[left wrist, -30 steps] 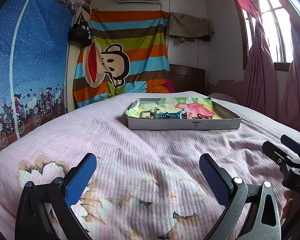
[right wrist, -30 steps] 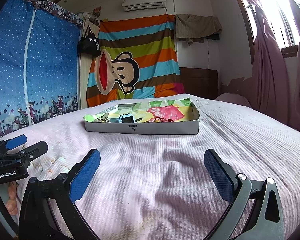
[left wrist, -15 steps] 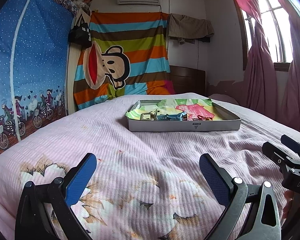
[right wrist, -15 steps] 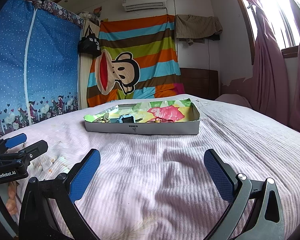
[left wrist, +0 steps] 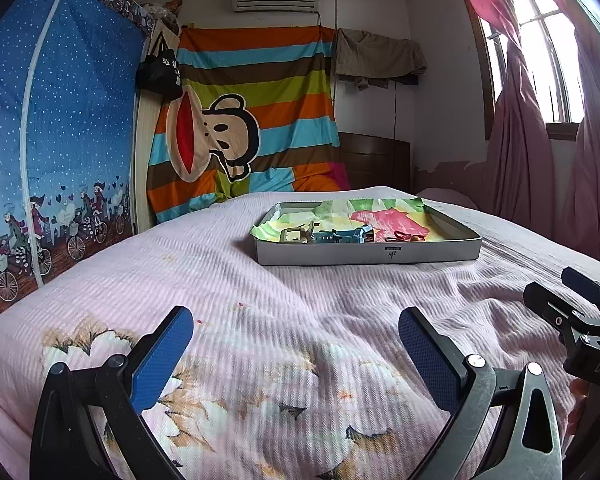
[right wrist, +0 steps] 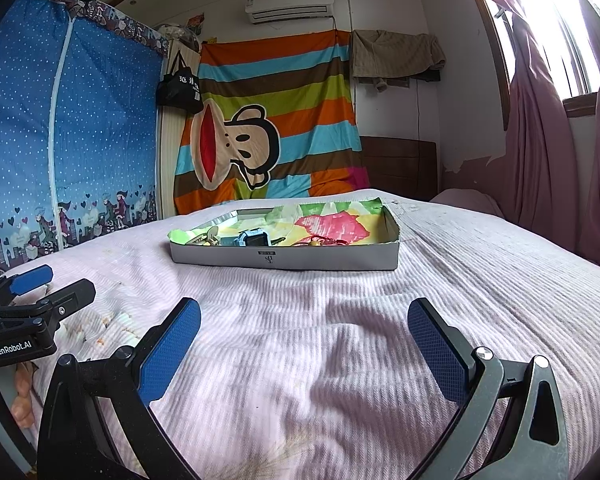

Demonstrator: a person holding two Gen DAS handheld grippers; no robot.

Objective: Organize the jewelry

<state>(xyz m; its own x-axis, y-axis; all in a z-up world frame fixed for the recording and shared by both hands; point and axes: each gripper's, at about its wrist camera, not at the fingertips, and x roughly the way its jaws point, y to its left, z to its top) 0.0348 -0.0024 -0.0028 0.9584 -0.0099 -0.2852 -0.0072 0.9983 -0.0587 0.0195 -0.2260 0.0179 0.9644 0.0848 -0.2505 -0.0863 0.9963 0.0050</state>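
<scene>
Left wrist view looks across a pink bed (left wrist: 284, 280) at a flat grey tray (left wrist: 364, 254) that sits far ahead, well apart from the left gripper (left wrist: 296, 344). Its jaws are wide open and hold nothing, likely so they are ready to pick up small things. Inside the tray lies bright paper (left wrist: 384, 210), and on it sit the jewelry bits: a tan buckle-like piece (left wrist: 296, 235), a blue piece (left wrist: 342, 236) and a red piece (left wrist: 406, 236). They all rest in the tray, so I cannot tell if the sorting is done or yet to come. At the right edge the right gripper (left wrist: 584, 304) peeks in, side on. Right wrist view shows the same tray (right wrist: 284, 258) from the other side, so its far right wall and the red piece (right wrist: 320, 240) are easier to see. The right gripper (right wrist: 304, 340) is also wide open and empty. Only this view shows the person's fingers (right wrist: 20, 396) holding the left gripper (right wrist: 32, 300).
</scene>
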